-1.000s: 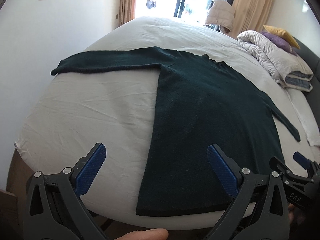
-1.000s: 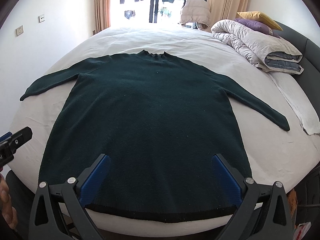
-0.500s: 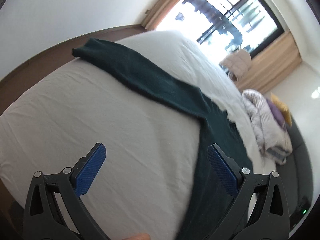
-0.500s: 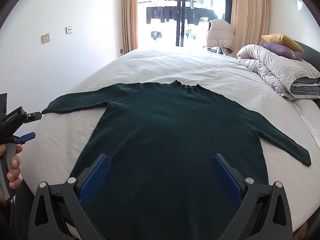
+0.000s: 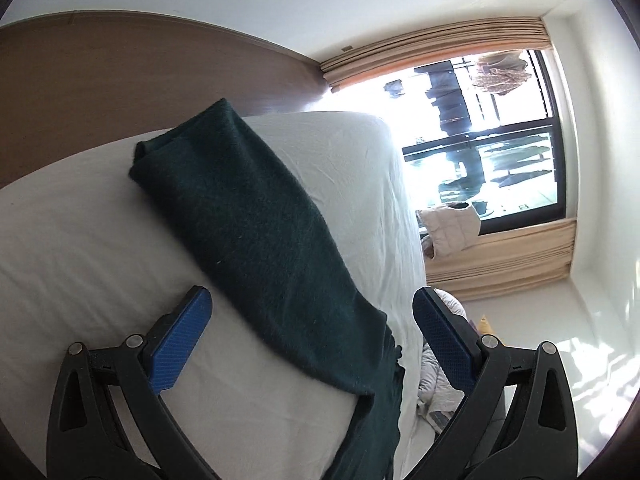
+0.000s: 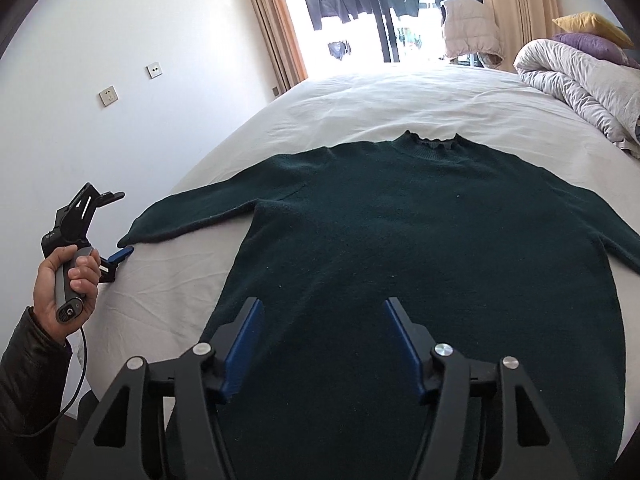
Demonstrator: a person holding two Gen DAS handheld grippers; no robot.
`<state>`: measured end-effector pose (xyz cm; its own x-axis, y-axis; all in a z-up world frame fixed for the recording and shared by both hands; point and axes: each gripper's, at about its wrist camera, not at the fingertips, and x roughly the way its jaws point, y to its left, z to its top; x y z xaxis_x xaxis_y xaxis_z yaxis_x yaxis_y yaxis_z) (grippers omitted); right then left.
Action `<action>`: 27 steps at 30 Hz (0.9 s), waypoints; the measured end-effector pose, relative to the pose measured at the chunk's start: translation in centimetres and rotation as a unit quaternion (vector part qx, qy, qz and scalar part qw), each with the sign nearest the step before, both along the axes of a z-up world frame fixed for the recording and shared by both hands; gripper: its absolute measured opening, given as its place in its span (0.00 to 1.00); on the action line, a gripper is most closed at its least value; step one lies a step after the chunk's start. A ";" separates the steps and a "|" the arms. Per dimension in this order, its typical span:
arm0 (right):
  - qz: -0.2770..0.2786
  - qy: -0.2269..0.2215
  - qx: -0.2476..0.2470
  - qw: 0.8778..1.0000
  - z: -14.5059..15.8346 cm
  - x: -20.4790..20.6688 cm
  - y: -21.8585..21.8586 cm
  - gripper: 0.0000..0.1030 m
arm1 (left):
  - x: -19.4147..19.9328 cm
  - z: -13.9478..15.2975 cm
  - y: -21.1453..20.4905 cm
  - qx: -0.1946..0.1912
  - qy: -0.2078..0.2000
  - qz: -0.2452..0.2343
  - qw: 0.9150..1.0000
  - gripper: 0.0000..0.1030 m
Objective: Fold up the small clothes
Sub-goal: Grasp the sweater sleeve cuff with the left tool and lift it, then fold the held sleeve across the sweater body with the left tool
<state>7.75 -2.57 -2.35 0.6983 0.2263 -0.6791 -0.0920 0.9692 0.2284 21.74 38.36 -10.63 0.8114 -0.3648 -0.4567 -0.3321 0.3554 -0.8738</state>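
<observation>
Dark-green sweater sleeve (image 5: 256, 232) runs lengthwise away between the wide-open, empty left gripper (image 5: 312, 340); right gripper (image 6: 322, 344), closing on nothing, hovers over the sweater's body (image 6: 420, 248).

Each gripper is a black frame of two triangular, cut-out arms joined by round silver screws, and its jaws are lined with ribbed blue pads; this shows on the right gripper (image 6: 322, 344) and on the left gripper (image 5: 312, 340) alike. The left gripper has a grey grip with a small round dark button panel at its base, from which a thin black cable loops. The person's left hand (image 6: 66, 286) emerges from a dark, shiny, creased sleeve (image 6: 30, 376).
</observation>
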 end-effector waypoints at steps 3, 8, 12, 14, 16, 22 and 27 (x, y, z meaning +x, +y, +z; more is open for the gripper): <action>-0.007 0.004 0.013 1.000 -0.4 0.2 -0.7 0.63 | 2.0 -0.5 -0.1 0.002 0.010 -0.008 1.000 0.86; -0.019 0.008 0.022 1.000 -1.0 -0.2 -2.1 0.63 | 3.6 -2.3 0.6 -0.035 0.021 0.006 0.999 0.36; -0.040 0.013 0.043 0.998 -1.6 -0.3 -4.0 0.63 | 3.6 -2.7 1.0 -0.041 0.021 0.023 0.999 0.30; -0.049 0.015 0.050 0.997 -1.9 -0.4 -4.9 0.63 | 2.9 -3.0 0.9 -0.037 0.018 0.035 0.999 0.30; -0.054 0.015 0.054 0.997 -2.0 -0.9 -5.6 0.63 | 1.8 -2.6 -0.1 -0.037 0.015 0.049 0.998 0.27; -0.079 0.019 0.068 0.994 -2.7 -1.6 -7.7 0.63 | -0.1 -3.4 -0.1 -0.038 0.004 0.106 0.994 0.18; -0.090 0.029 0.081 0.992 -3.3 -1.7 -8.7 0.63 | -1.3 -4.5 0.4 -0.098 -0.026 0.148 0.984 0.17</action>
<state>6.06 -11.30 -5.65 0.6978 0.2100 -0.6848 0.0982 0.9190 0.3819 20.43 38.76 -15.09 0.9153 -0.1859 -0.3572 -0.3496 0.0734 -0.9340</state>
